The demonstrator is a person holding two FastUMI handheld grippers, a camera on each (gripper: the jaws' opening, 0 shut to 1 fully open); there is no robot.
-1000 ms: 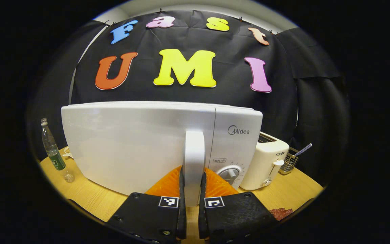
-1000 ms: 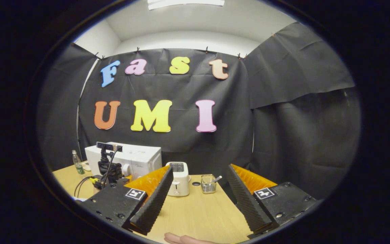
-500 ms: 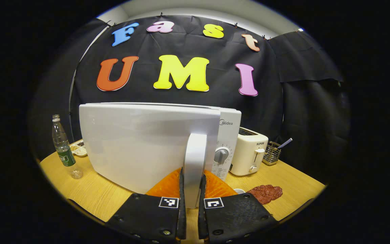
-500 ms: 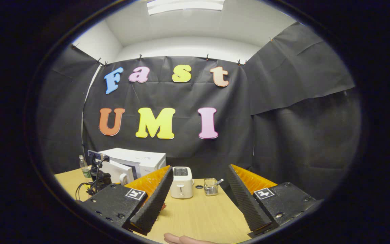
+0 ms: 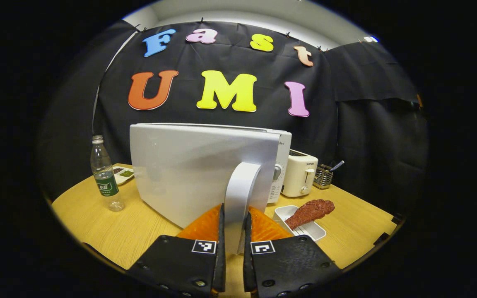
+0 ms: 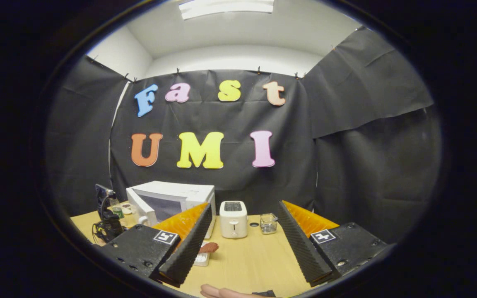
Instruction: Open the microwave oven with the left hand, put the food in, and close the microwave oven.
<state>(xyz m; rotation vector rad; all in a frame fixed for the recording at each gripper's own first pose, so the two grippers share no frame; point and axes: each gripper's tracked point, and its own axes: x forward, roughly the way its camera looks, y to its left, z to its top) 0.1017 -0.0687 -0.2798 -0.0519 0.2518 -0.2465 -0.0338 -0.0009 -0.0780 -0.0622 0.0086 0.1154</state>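
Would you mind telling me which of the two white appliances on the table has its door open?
The microwave oven: its door is swung out, with the left claw shut on the door handle. The toaster beside it has no door.

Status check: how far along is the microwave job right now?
Door partly open: left gripper is shut on the handle, mid-swing. The food lies in its white tray on the table; right gripper is open and holds nothing. Left: finish opening, load food, close.
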